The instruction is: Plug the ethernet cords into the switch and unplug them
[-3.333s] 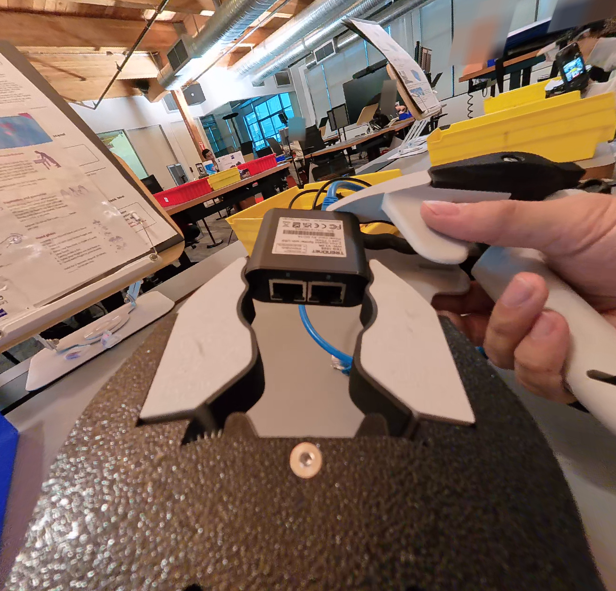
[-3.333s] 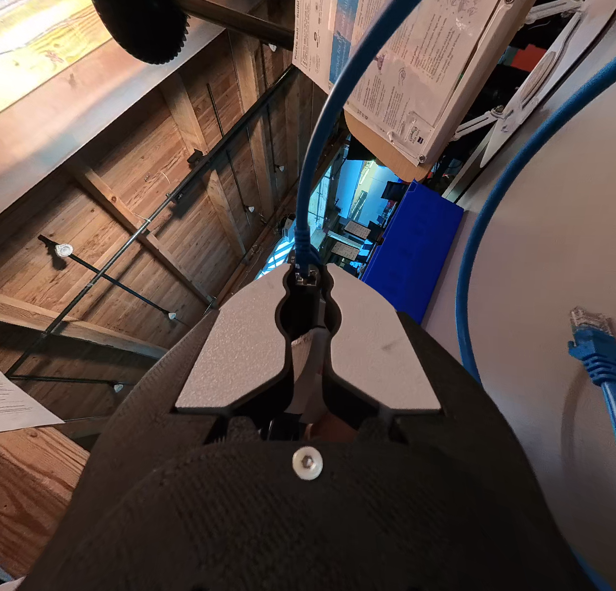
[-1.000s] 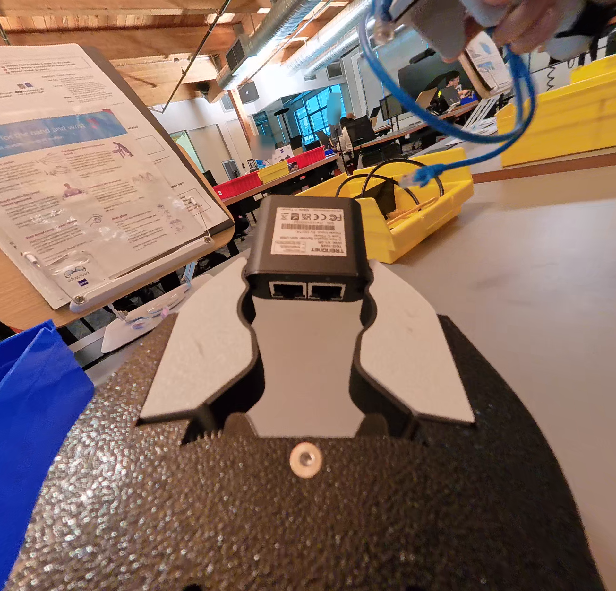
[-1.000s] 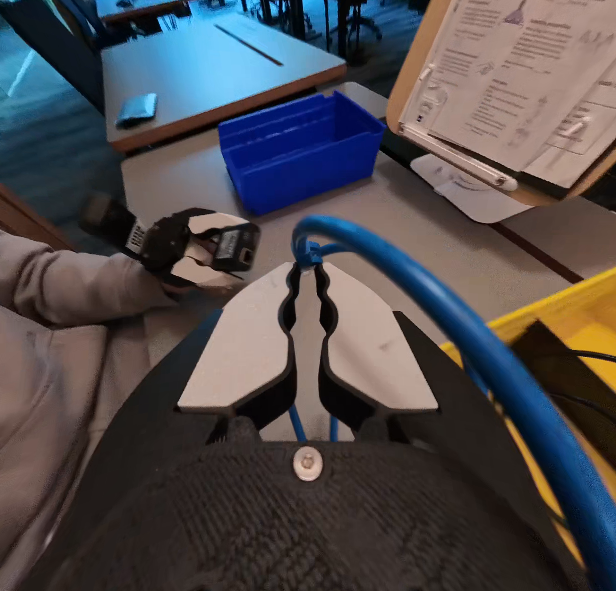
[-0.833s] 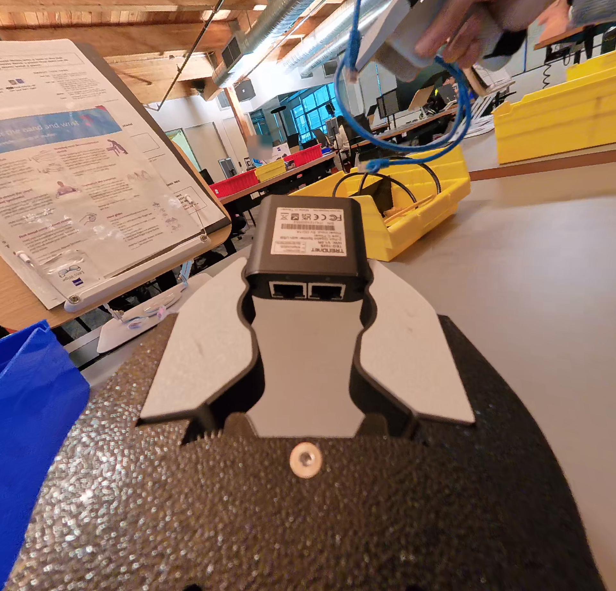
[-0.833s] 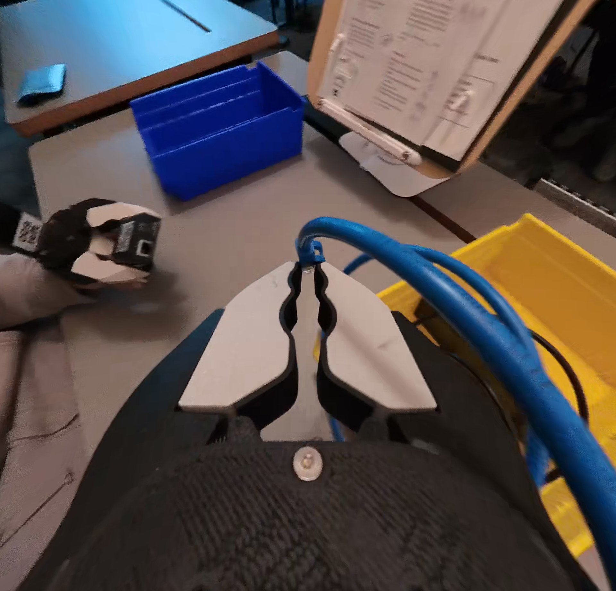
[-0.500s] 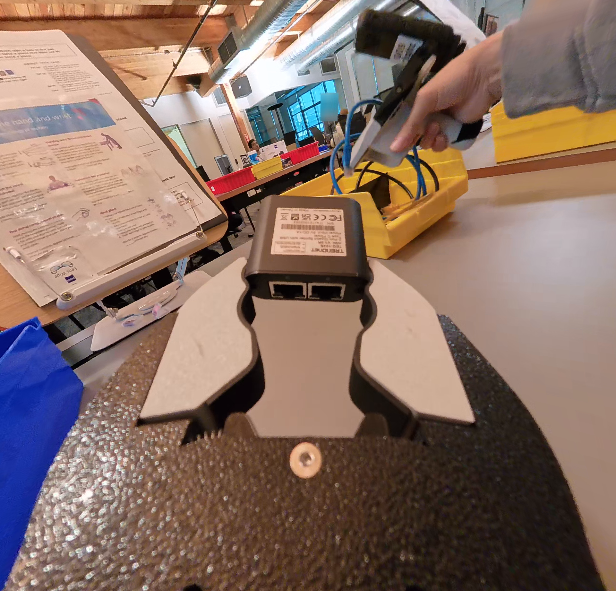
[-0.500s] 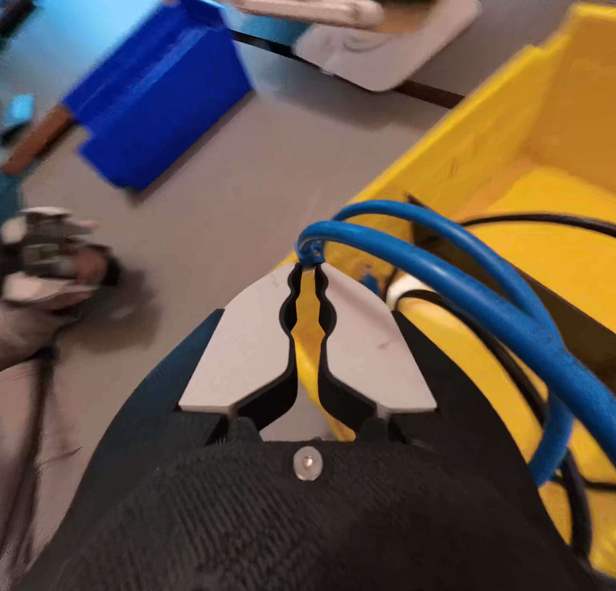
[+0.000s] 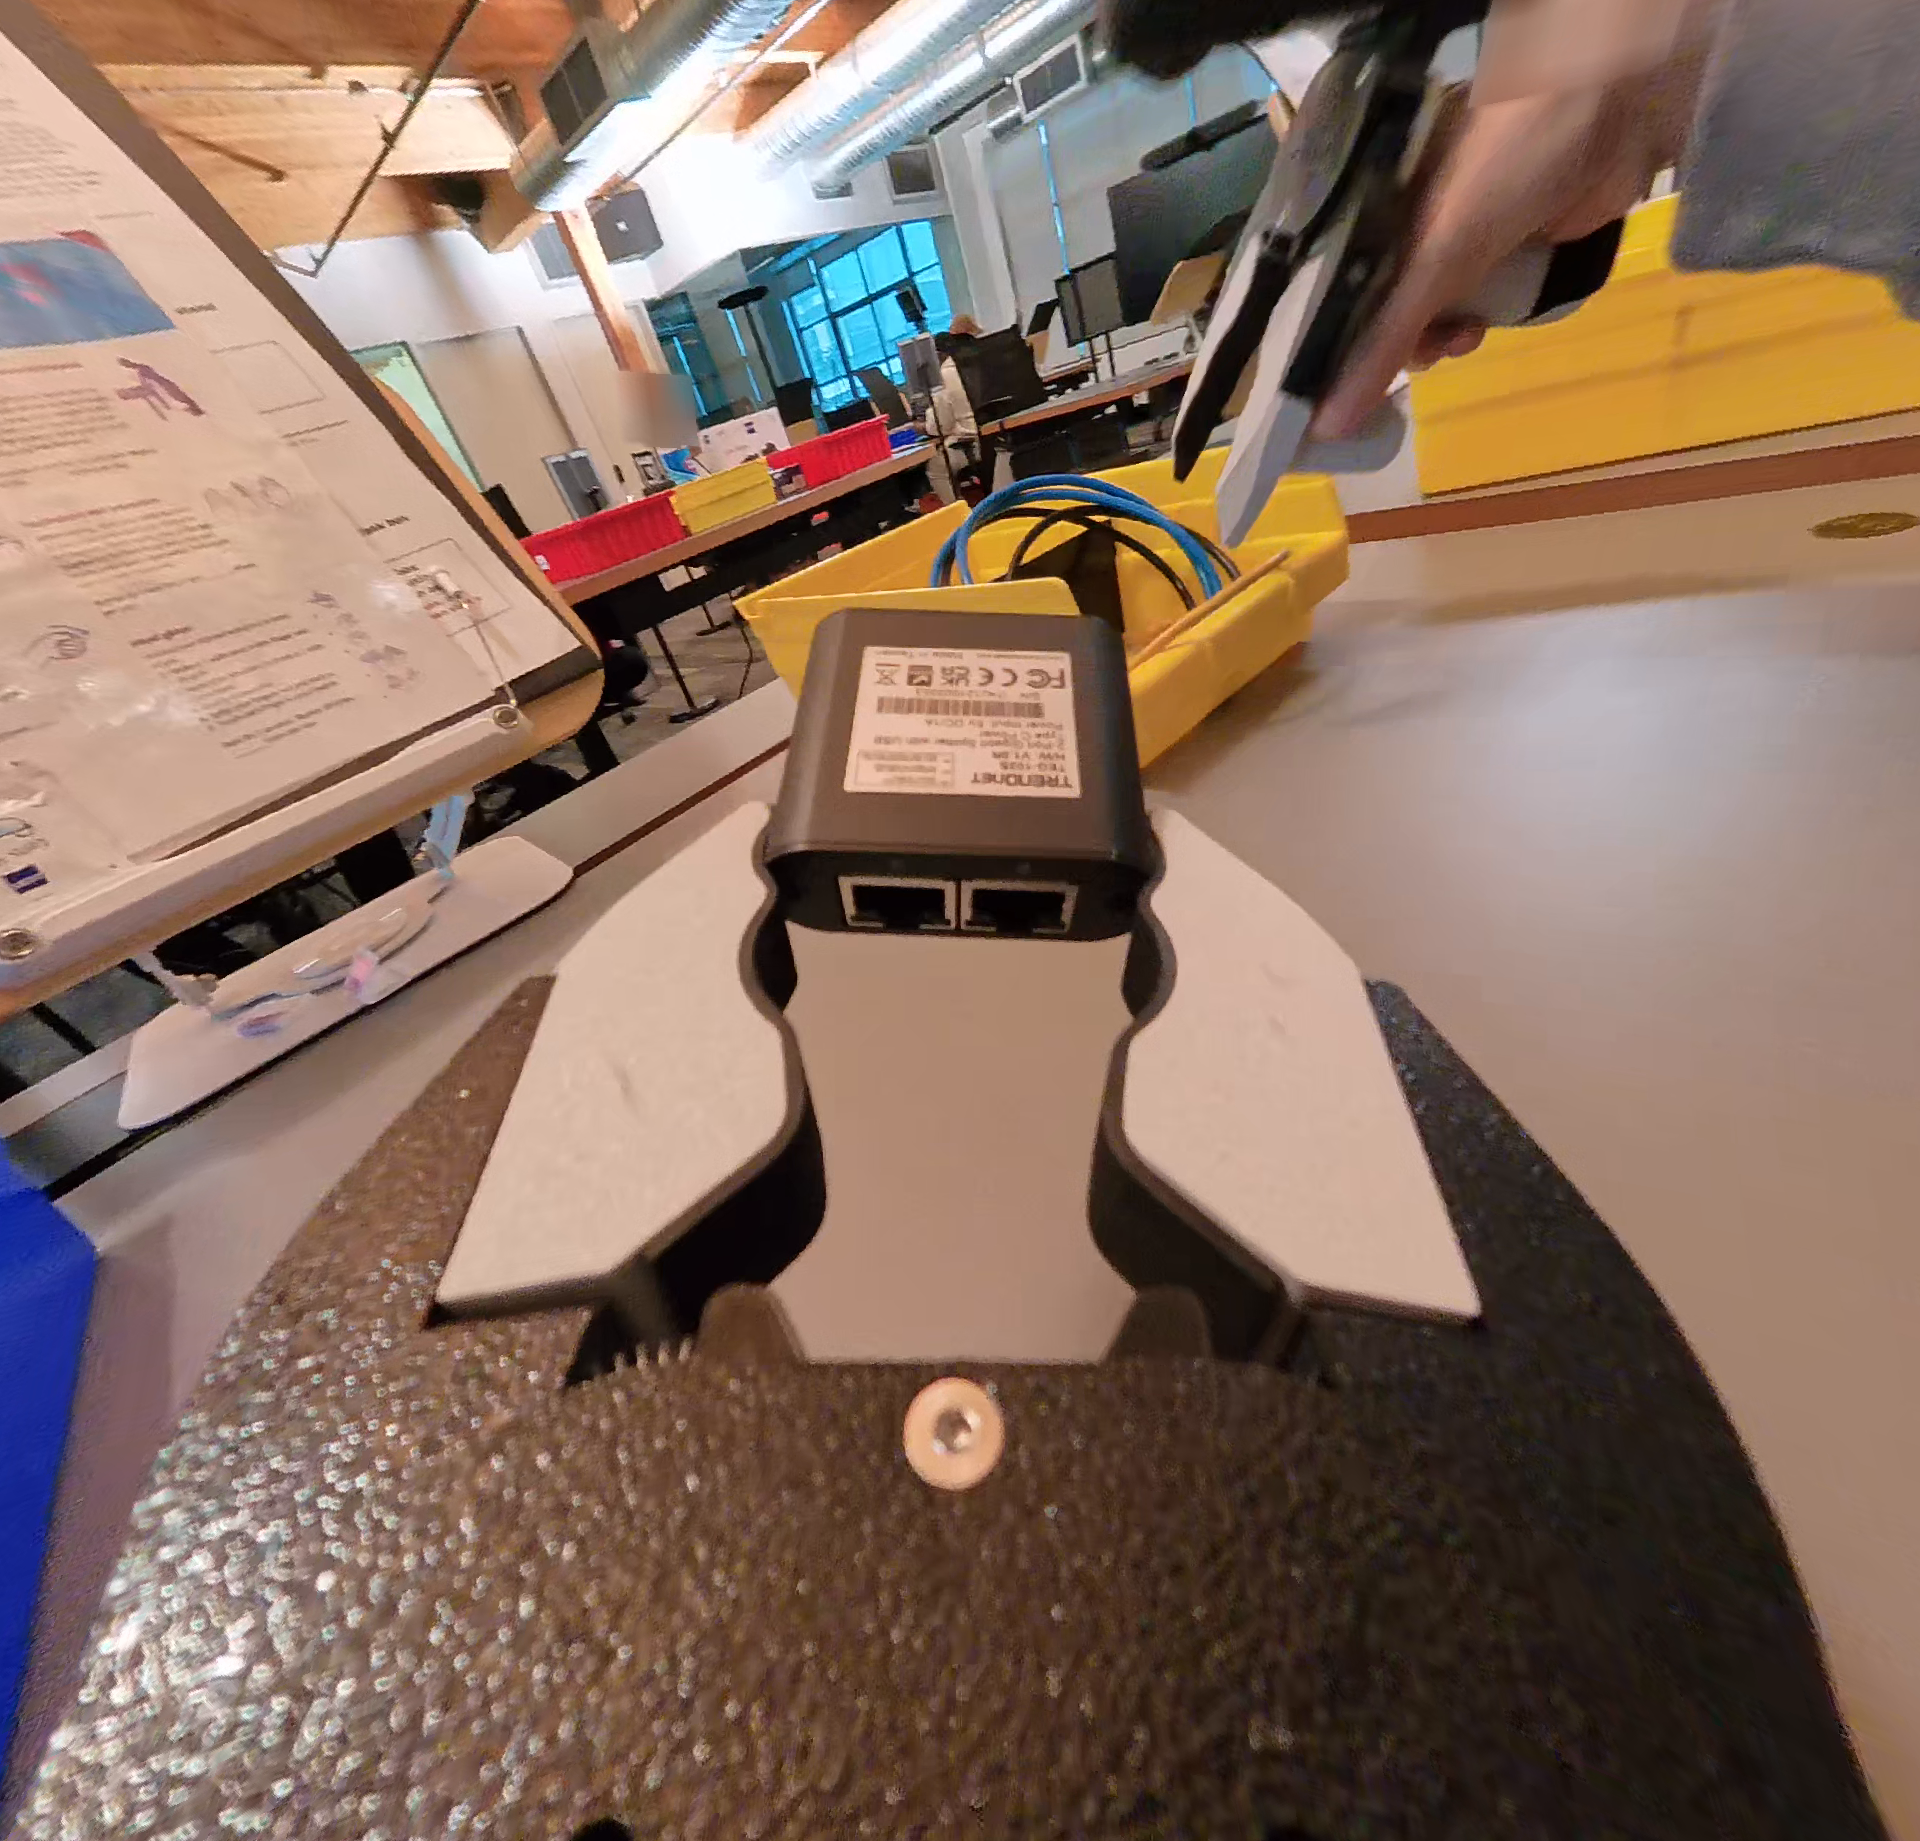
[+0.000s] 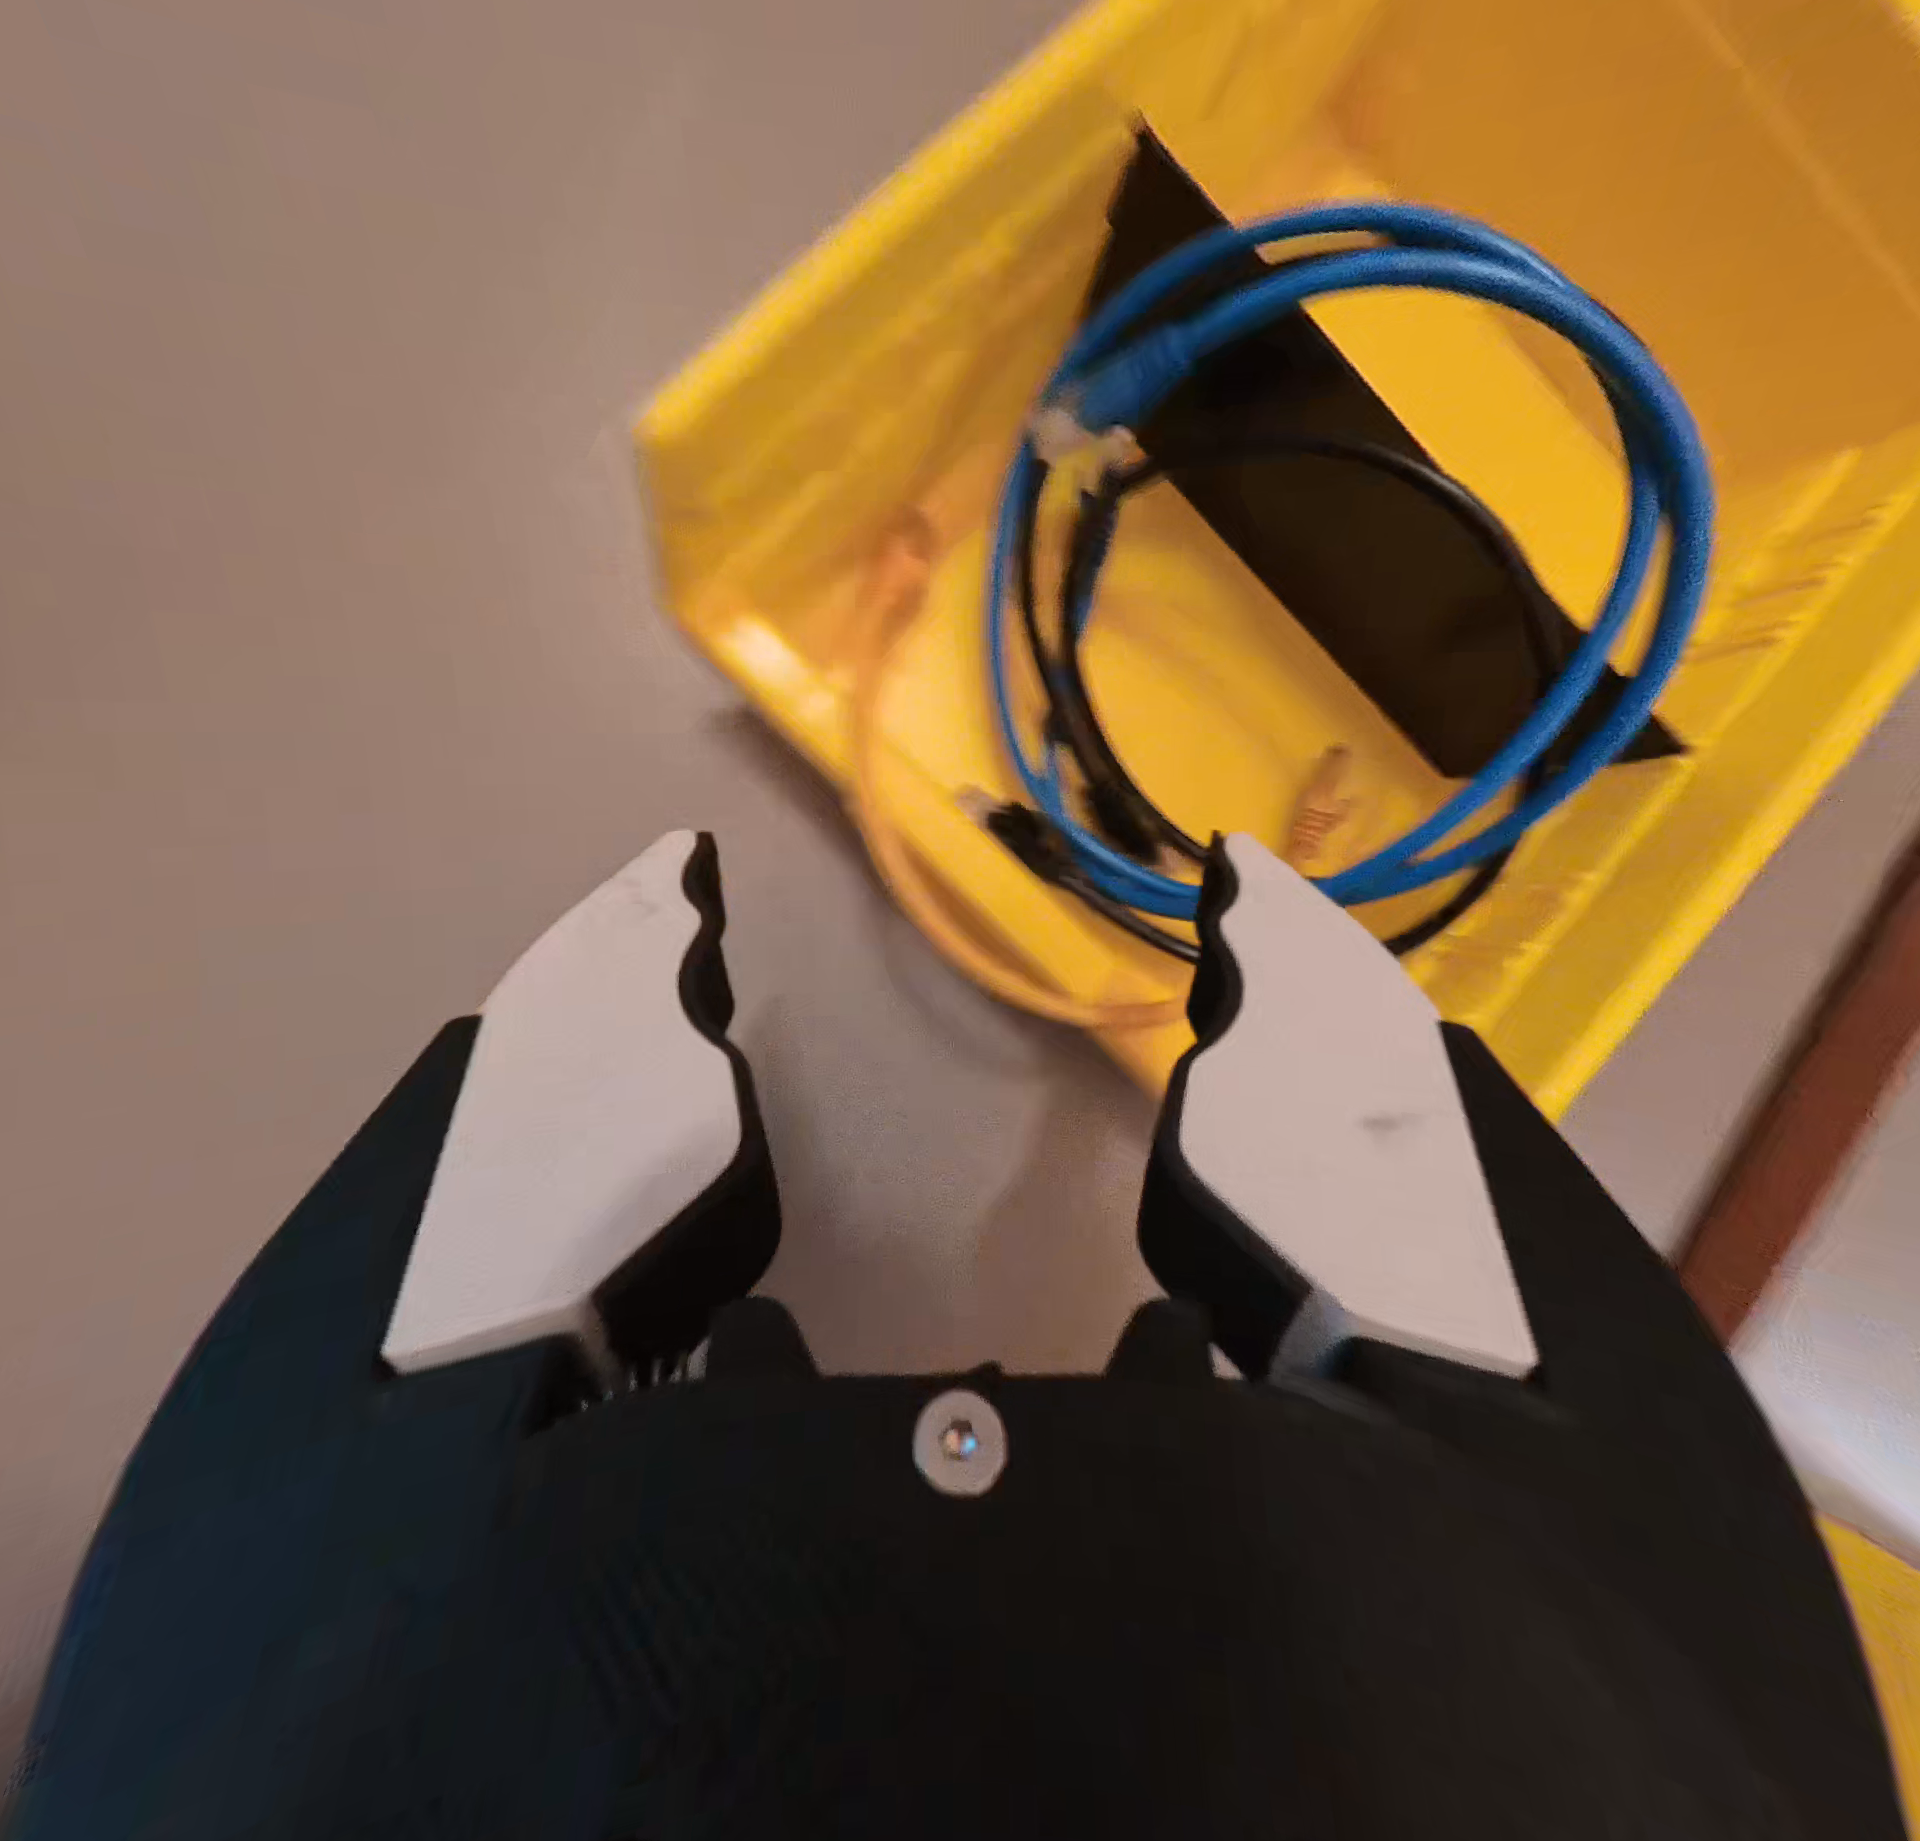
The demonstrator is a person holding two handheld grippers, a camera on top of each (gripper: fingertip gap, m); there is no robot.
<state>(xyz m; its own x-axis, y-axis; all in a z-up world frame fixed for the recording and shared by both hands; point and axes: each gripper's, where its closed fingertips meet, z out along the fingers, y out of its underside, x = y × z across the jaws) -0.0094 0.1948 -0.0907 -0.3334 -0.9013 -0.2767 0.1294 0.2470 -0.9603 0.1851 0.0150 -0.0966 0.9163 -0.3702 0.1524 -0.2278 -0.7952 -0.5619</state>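
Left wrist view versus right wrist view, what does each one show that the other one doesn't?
Only the left wrist view shows the black switch clamped in the left gripper, both ports empty, and a document stand. Only the right wrist view shows the right gripper from behind, open and empty, plus a yellow cord. Both show the yellow bin holding the blue cord and a black cord.

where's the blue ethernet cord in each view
Left wrist view: blue ethernet cord coiled in the yellow bin, upper centre, behind the switch.
Right wrist view: the coil lies in the bin, upper right, beyond the open right gripper.
Shared landmark: the yellow bin.
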